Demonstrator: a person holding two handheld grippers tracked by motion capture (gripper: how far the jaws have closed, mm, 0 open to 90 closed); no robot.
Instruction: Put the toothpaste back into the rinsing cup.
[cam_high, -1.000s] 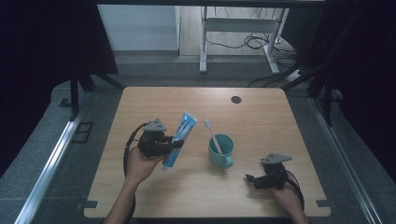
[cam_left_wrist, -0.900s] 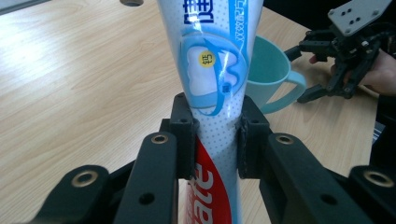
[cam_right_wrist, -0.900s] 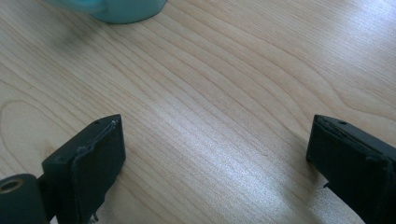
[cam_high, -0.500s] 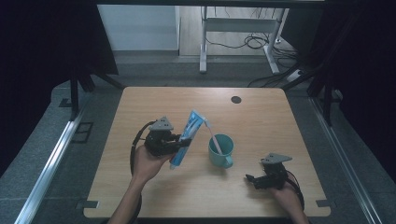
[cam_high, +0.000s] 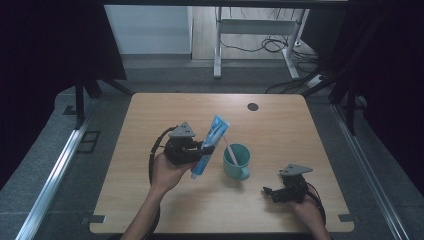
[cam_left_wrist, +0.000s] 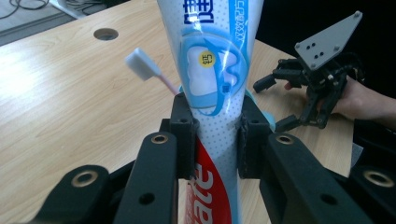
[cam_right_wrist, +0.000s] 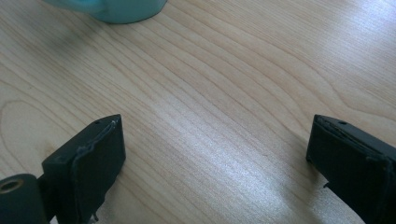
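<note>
Now we hold the toothpaste tube (cam_high: 210, 146) clamped mid-body in the left gripper (cam_high: 204, 150), tilted above the table (cam_high: 150, 115) just beside the teal cup (cam_high: 236, 161) with its toothbrush (cam_left_wrist: 148, 70). Better we lift higher, upright it, then lower clear of the brush. Our right gripper (cam_high: 269, 192) rests wide, empty.
</note>
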